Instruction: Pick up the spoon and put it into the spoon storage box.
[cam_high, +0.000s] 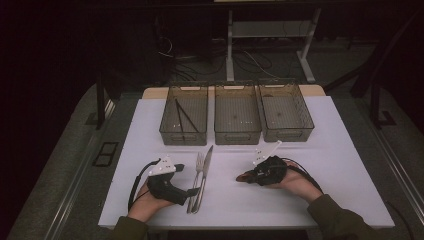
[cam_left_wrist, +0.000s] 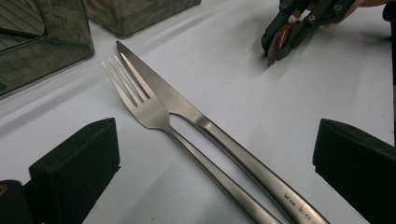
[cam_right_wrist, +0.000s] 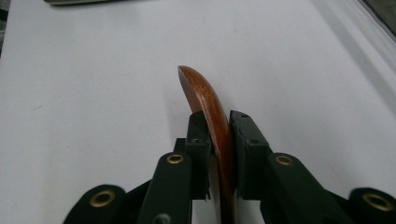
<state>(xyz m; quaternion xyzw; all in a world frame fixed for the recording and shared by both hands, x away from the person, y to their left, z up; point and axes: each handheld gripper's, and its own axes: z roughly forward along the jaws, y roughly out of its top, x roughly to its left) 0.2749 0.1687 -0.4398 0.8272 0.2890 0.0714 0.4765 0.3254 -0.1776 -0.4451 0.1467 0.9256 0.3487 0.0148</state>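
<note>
A steel fork (cam_left_wrist: 144, 109) and a steel knife (cam_left_wrist: 187, 109) lie side by side on the white table (cam_high: 325, 165), tips toward the bins. My left gripper (cam_left_wrist: 215, 149) stands open, one jaw on each side of their handles and touching neither; from above it (cam_high: 187, 180) sits just left of the fork (cam_high: 199, 165) and knife (cam_high: 206, 160). My right gripper (cam_right_wrist: 219, 128) is shut on a brown wooden utensil (cam_right_wrist: 201, 91), held edge-on low over the table. In the high view that gripper (cam_high: 247, 176) points left, the wood (cam_high: 241, 177) showing at its tip.
Three translucent grey bins stand in a row at the back: left (cam_high: 184, 115), middle (cam_high: 237, 114), right (cam_high: 286, 111). The left one holds thin dark sticks (cam_high: 183, 120). A cable loops from each gripper toward the table's front edge.
</note>
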